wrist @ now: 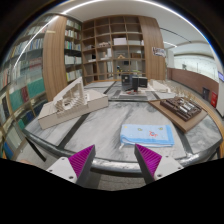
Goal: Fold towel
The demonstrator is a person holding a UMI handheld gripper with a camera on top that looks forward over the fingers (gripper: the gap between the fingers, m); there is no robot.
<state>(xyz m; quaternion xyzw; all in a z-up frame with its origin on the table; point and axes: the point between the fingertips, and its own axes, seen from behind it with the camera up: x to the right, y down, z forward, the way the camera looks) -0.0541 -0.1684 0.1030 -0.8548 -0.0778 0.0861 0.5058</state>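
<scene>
A light blue towel point(146, 133) lies folded flat on the grey table point(95, 125), just ahead of my right finger. My gripper point(112, 160) is held above the table's near edge, open and empty, its magenta pads point(148, 158) spread wide. The towel lies beyond the fingers, slightly right of the gap between them. Nothing is between the fingers.
A white architectural model point(68, 100) stands on the table to the left. A dark model on a wooden board point(182, 107) lies to the right. Bookshelves point(112, 45) line the back wall and the left side. More objects point(130, 82) stand at the table's far end.
</scene>
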